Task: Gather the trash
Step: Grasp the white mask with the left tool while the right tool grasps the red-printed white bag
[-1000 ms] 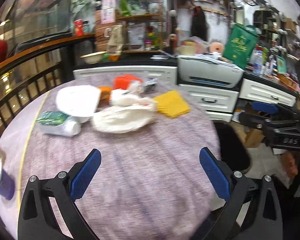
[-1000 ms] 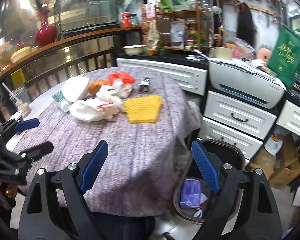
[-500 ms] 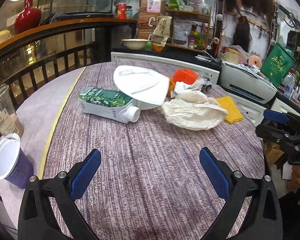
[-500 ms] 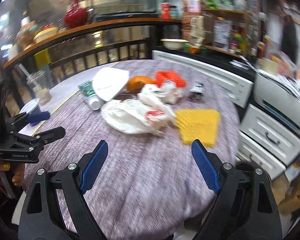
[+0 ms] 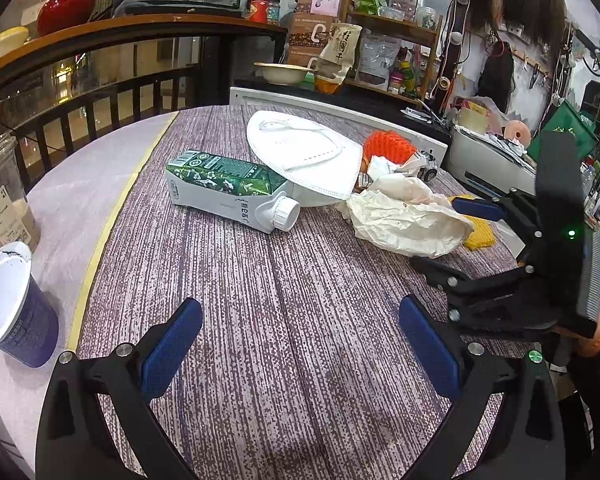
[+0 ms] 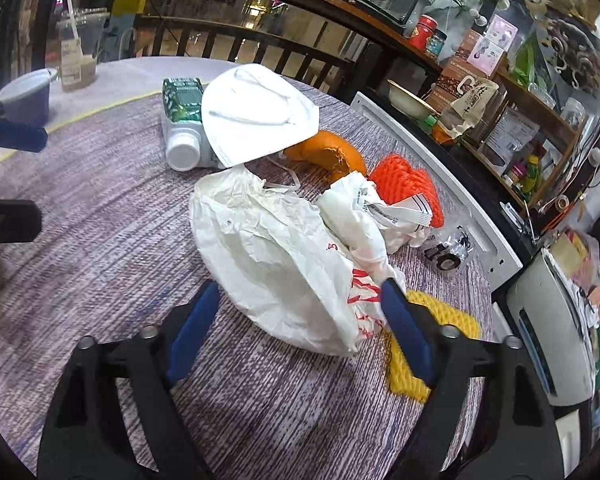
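On the round table's purple woven cloth, a heap of trash lies toward the far right edge. Nearest is a crumpled white plastic bag with red print, its lower end lying between the blue pads of the right gripper. Those jaws have just been closing around it, yet the pads do not visibly press on the bag – they stand apart with the bag's end loose in the gap. Just under the bag's right side lies a yellow foam net, partly behind the right finger. Behind the bag sits a crumpled white wrapper, touching an orange foam net, with a piece of orange peel beside it. A white face mask leans over a green and white drink carton, which lies on its side with its white screw cap toward the camera. A small clear packet with dark contents lies near the table's edge.

The left gripper hovers over bare cloth, jaws wide and empty, well apart from the heap. In its view the right gripper shows at the right – reaching in at the bag.

At the left edge of the table stand a blue paper cup and a clear plastic cup. Beyond the table are a dark railing, a red vase and crowded shelves.
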`<state>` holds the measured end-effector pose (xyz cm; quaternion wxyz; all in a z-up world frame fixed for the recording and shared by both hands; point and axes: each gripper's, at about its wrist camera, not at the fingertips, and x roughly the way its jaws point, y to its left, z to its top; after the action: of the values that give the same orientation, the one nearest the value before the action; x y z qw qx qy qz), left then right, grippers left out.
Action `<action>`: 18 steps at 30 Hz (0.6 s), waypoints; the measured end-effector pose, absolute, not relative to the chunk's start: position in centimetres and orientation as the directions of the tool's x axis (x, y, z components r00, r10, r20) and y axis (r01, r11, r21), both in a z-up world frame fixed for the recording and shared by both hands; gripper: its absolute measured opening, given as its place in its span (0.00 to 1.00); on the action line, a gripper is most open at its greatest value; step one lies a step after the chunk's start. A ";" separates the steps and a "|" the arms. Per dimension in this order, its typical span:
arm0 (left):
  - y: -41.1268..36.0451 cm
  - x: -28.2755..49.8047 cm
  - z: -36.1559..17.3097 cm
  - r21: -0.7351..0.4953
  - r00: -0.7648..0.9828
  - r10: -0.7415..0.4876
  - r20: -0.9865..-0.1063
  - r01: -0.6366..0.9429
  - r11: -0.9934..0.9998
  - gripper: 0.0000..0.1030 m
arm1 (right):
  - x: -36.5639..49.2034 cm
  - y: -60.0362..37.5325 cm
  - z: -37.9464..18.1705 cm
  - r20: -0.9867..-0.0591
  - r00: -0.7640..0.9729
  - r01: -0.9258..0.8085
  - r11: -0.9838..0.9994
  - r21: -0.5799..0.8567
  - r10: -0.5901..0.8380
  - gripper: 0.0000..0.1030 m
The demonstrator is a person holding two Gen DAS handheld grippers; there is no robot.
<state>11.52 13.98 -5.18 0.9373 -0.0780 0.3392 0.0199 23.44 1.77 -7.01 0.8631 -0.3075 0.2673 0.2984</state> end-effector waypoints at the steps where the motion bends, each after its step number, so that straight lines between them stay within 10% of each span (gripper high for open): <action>1: 14.0 11.6 -5.3 -0.137 0.767 -0.020 -0.641 -0.089 0.987 0.94 | 23.7 2.0 -7.0 -0.647 0.677 -0.682 0.628 -0.374 0.350 0.66; 8: 14.0 12.1 -5.7 -0.137 0.755 -0.025 -0.655 -0.086 0.987 0.94 | 22.9 1.5 -6.7 -0.667 0.607 -0.750 0.590 -0.301 0.432 0.19; 18: 15.0 13.8 -5.0 -0.119 0.755 0.023 -0.656 -0.134 0.984 0.94 | 19.4 -1.1 -4.0 -0.634 0.520 -0.800 0.586 -0.126 0.572 0.14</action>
<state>13.81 15.04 -4.97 0.9333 -0.0792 0.3477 0.0420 19.37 -1.14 -3.97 0.8468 -0.2065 0.2758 0.4052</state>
